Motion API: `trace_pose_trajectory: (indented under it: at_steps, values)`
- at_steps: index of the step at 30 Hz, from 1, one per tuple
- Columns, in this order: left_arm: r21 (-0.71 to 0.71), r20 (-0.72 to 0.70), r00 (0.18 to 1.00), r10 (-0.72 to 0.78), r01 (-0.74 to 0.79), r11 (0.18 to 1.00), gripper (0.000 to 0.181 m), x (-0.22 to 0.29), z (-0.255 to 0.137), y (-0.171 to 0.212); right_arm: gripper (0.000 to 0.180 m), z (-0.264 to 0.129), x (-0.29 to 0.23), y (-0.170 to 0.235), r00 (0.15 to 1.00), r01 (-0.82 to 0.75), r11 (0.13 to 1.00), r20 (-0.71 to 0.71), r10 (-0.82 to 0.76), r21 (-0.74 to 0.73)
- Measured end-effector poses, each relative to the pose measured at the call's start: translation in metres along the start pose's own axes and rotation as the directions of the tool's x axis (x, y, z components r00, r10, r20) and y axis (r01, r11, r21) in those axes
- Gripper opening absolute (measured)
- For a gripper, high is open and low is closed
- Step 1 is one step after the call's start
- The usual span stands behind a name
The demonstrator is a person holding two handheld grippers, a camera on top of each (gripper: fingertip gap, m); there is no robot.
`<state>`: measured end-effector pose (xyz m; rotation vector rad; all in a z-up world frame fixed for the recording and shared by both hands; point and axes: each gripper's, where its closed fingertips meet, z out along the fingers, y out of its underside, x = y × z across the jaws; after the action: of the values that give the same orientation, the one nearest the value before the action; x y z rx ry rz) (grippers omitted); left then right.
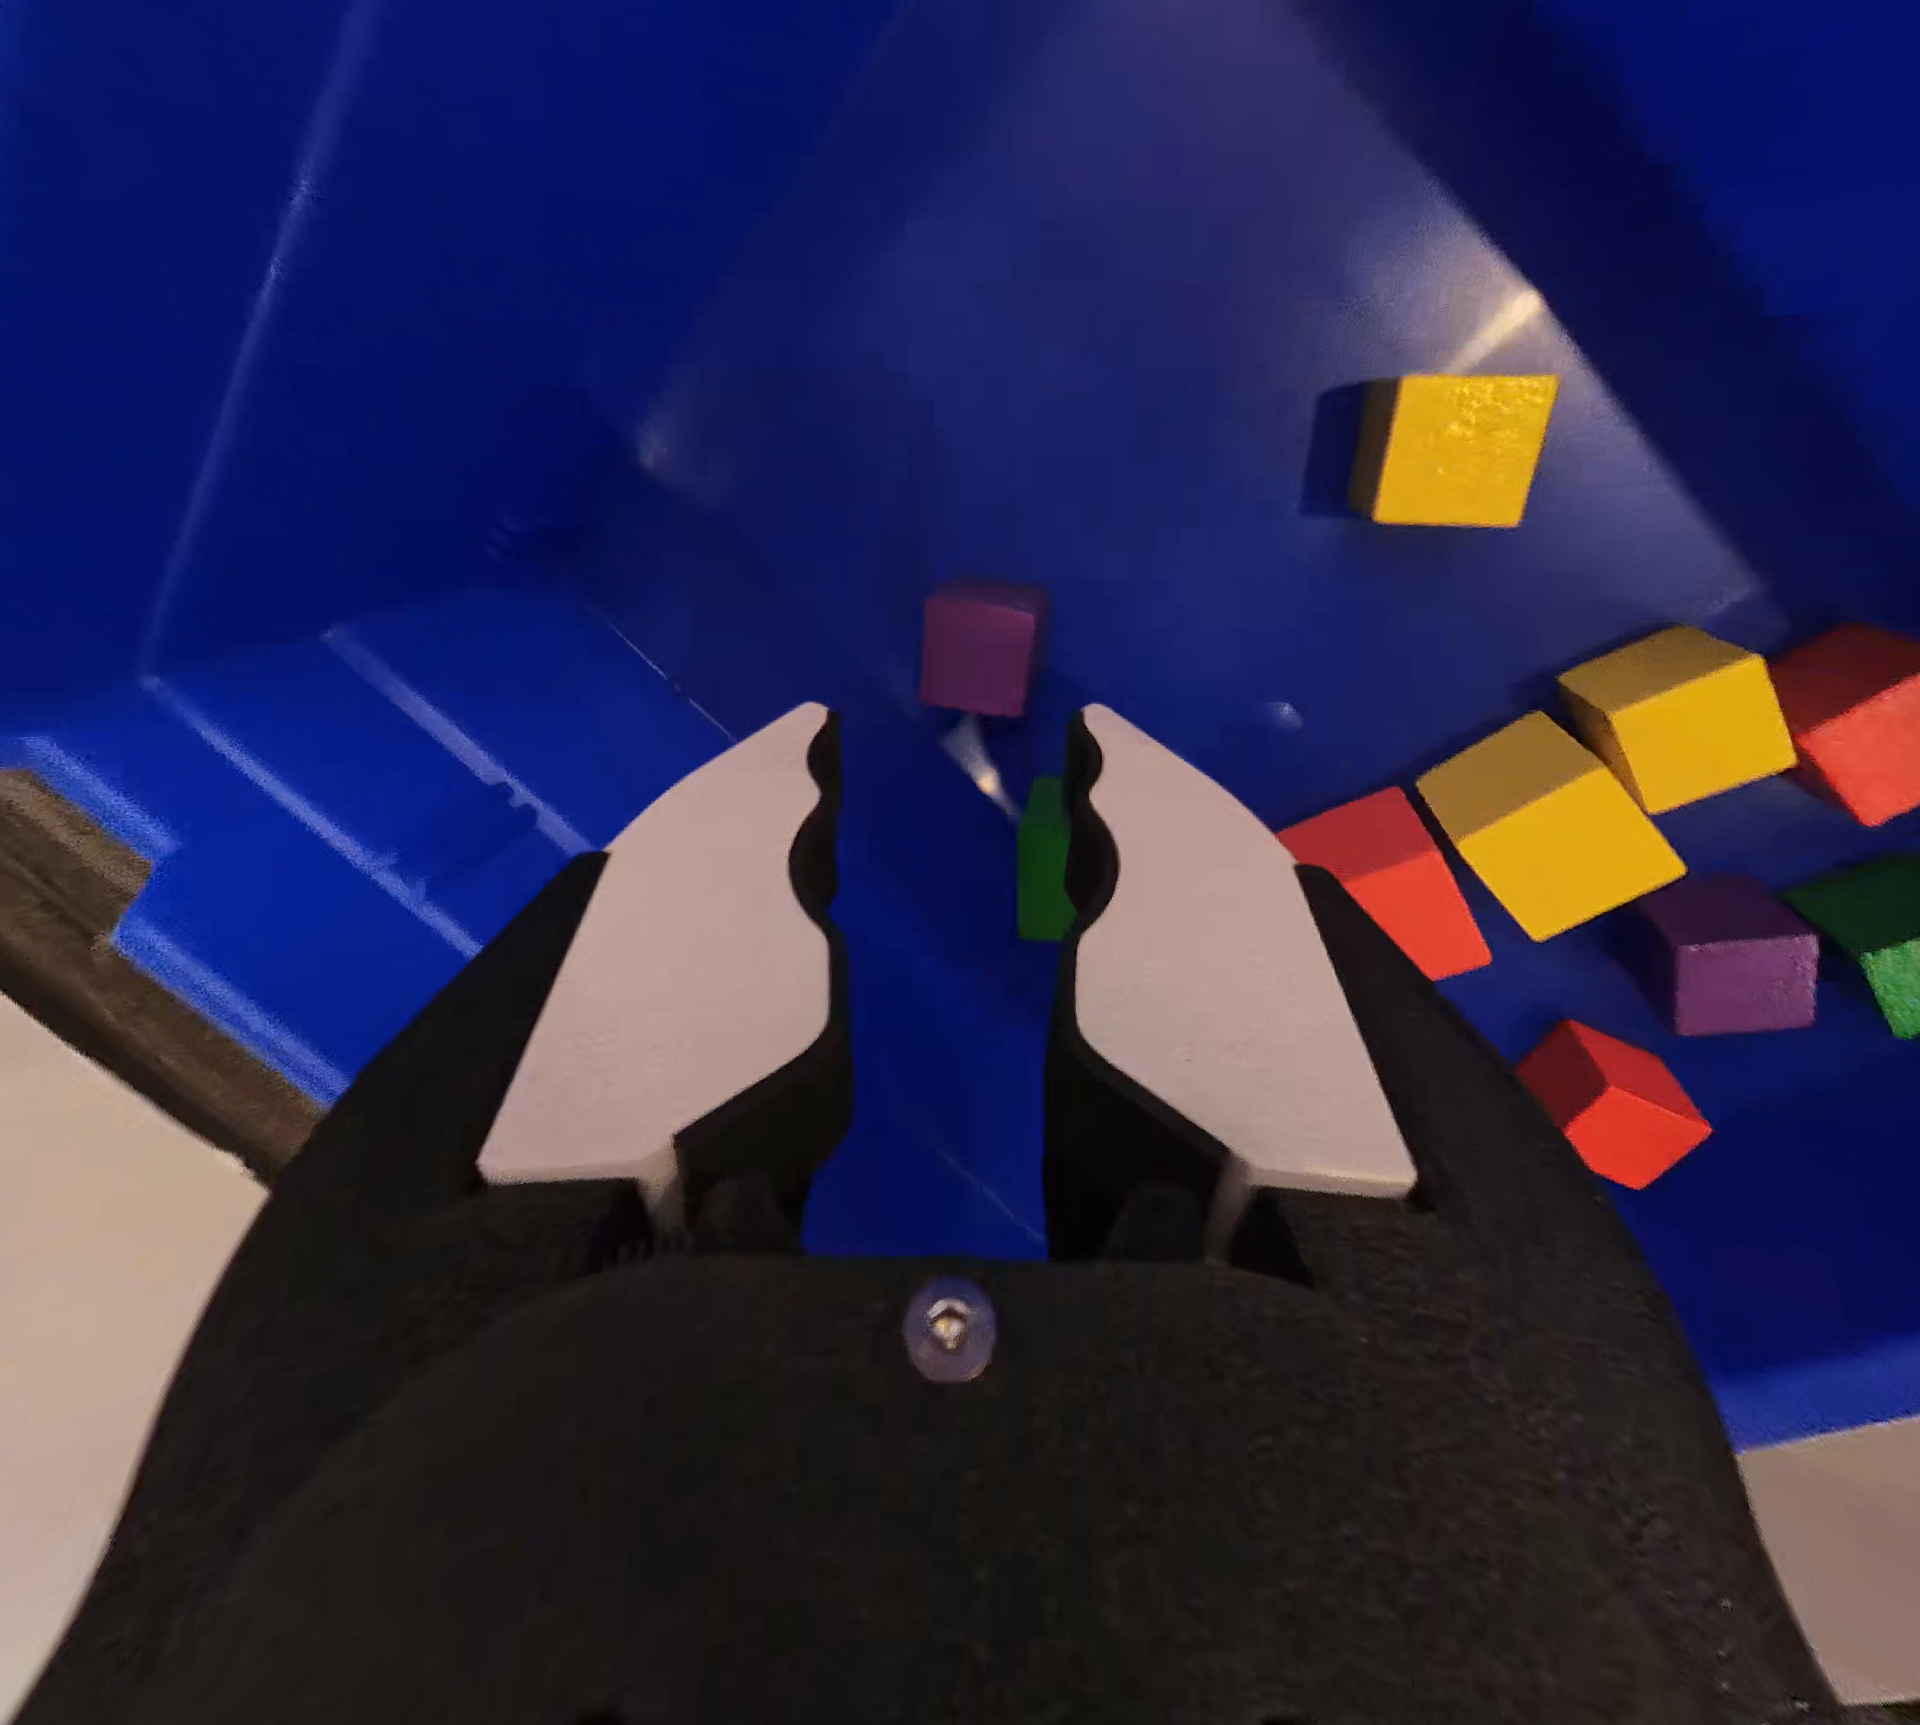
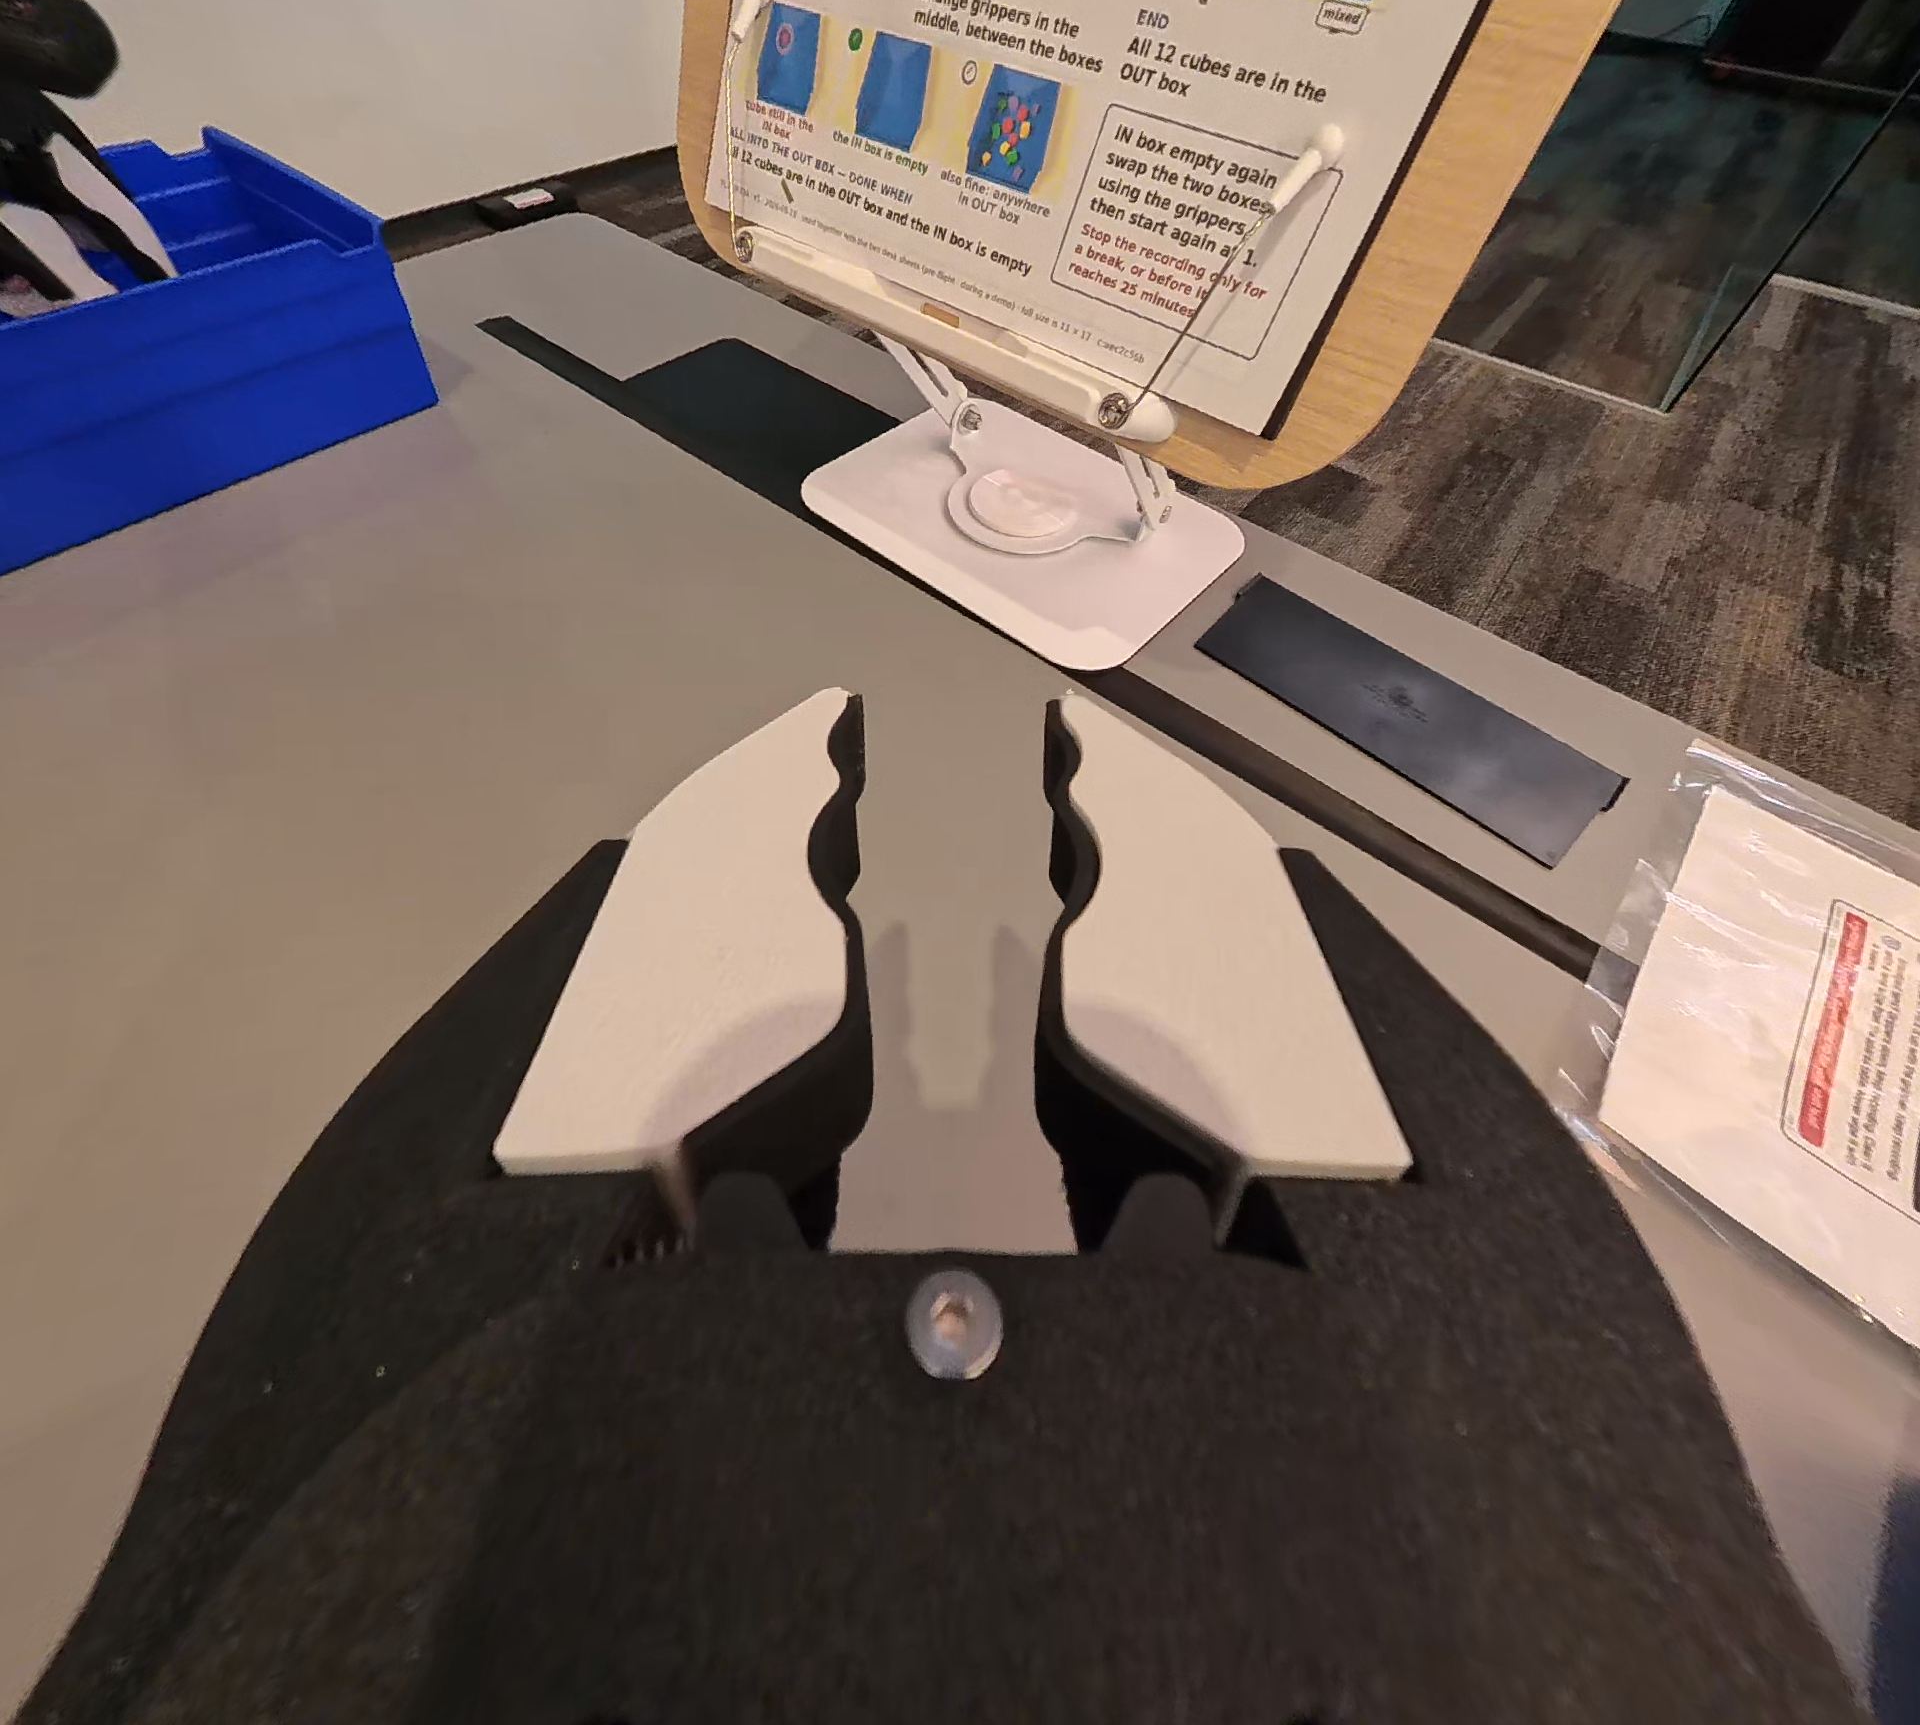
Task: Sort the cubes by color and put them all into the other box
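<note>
Inside the blue plastic box (image 1: 644, 241), the left gripper (image 1: 951, 725) is held with fingers spread, near a small purple wooden cube (image 1: 979, 652). The right gripper (image 2: 954, 709) is held spread over the grey table (image 2: 364, 740).

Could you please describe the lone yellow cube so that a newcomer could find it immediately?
Look inside the blue box, on its floor beyond the left claw. The lone yellow cube lies farthest out, apart from the others, unlike the two yellow cubes touching in the cluster nearer the claw.

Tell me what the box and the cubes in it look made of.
Box: looks like moulded plastic, glossy blue; light glints off its smooth floor and ribbed wall.
Cubes, for example the lone yellow cube: probably painted wood, matte, with a faintly grainy face and crisp edges.
</note>
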<state>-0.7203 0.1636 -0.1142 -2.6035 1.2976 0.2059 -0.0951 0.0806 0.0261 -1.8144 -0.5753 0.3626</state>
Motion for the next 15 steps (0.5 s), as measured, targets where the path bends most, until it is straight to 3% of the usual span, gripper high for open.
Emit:
trace_pose_trajectory:
  at_steps: [15]
  values:
    - [-0.077,-0.057,0.998,-0.005,0.000,0.997,0.033,0.005,0.018,-0.001,0.033,-0.003,0.004,0.001,1.000,0.006,1.000,-0.009,-0.007,-0.012]
